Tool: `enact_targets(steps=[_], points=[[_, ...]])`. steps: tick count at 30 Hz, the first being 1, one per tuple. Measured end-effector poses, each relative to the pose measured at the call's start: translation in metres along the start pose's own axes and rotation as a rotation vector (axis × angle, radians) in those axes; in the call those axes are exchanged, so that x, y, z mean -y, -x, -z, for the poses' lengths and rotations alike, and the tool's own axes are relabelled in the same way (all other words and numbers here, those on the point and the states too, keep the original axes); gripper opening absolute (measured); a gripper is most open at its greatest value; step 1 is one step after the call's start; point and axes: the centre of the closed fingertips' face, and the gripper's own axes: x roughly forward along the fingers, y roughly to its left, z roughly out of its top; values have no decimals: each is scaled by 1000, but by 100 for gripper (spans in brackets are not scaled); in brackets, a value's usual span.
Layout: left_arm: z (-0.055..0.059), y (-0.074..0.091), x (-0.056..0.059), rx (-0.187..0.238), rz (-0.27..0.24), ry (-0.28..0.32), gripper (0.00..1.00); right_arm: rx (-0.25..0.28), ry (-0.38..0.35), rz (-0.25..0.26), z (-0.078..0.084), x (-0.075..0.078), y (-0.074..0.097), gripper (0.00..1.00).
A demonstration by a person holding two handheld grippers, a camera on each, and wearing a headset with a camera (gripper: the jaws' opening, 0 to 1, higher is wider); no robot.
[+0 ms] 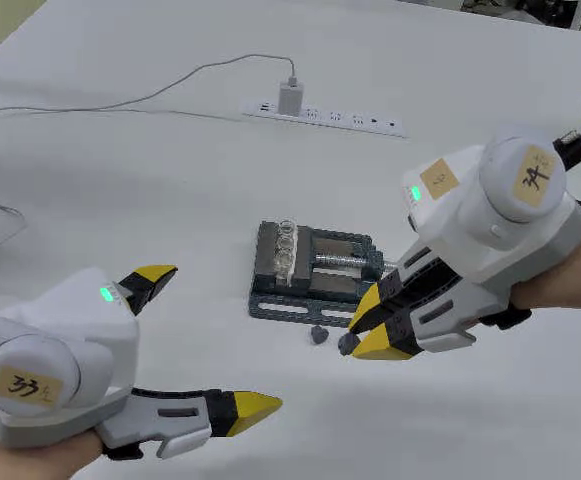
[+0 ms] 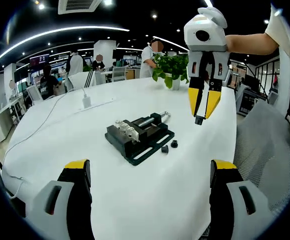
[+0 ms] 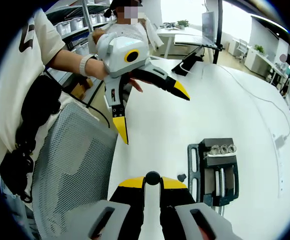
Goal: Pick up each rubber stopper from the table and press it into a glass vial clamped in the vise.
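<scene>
while right hand-held gripper (image 3: 152, 184) pinches 1 stopper (image 3: 152, 177), left hand-held gripper (image 2: 150, 165) gapes, 3 vials (image 3: 223, 148) in 1 vise (image 3: 193, 167)

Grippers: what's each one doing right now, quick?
Left gripper: open, empty.
Right gripper: shut on a rubber stopper.

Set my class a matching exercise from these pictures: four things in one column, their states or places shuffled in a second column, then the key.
Column one
1. left claw
2. right claw
3. glass vials
4. white charger

Column two
A. plugged into the power strip
B. standing between the jaws of the vise
C. open, holding nothing
D. shut on a rubber stopper

Pairs: 1-C, 2-D, 3-B, 4-A
</scene>
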Motion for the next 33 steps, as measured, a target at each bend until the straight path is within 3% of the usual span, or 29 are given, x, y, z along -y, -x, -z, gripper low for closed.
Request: enact_targets(steps=[6,19,27,33], points=[[5,-1,0,-9,-4,8,99,-18,12,19,-2,16,3,6],[12,-3,-2,-14,2,21,99,-99,61,85,-8,72,13,6],[15,-2,-3,-17,0,32,99,-157,105,94,-16,102,19,6],[16,-3,-3,-19,2,38,99,-202,147,88,-22,113,18,6]])
